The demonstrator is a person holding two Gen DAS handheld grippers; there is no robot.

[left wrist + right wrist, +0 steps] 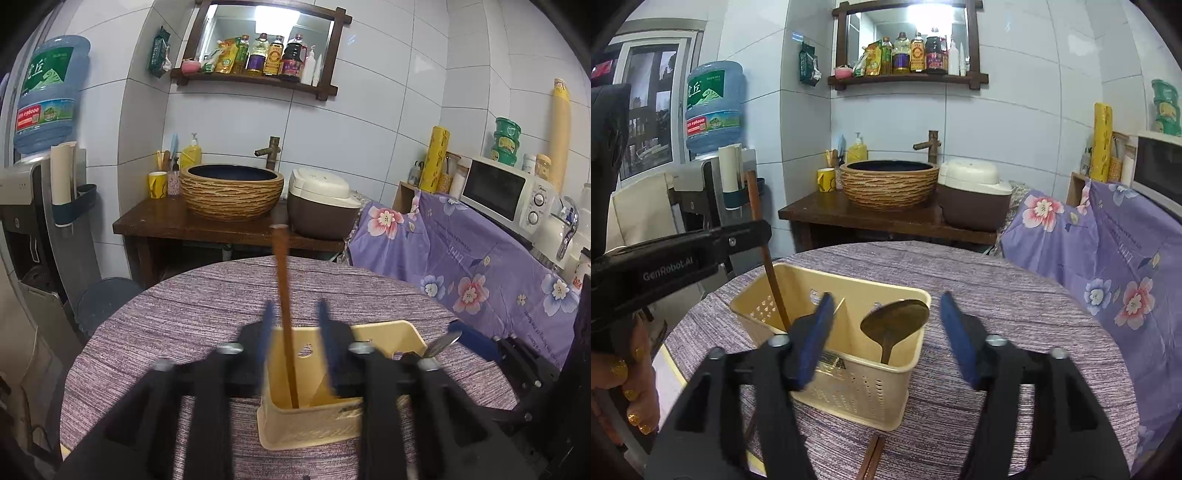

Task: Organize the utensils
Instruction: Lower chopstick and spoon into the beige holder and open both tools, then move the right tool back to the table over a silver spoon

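Left gripper (295, 321): black matte plastic frame with two angular arms; a round silver screw head tops each arm joint. Fingers (267, 325) are thin flat pads in dark blue, slightly blurred.

Right gripper (886, 328): same build, a black frame with triangular cut-outs in the arms and silver screws at the joints. Blue pads (955, 332) are broad, flat and rectangular.

In the right wrist view, the left unit's side shows white lettering "GenRobot.AI" on black, plus one small screw.

Hand (631, 387): bare skin, nails painted glittery gold. A dark sleeve shows above it.
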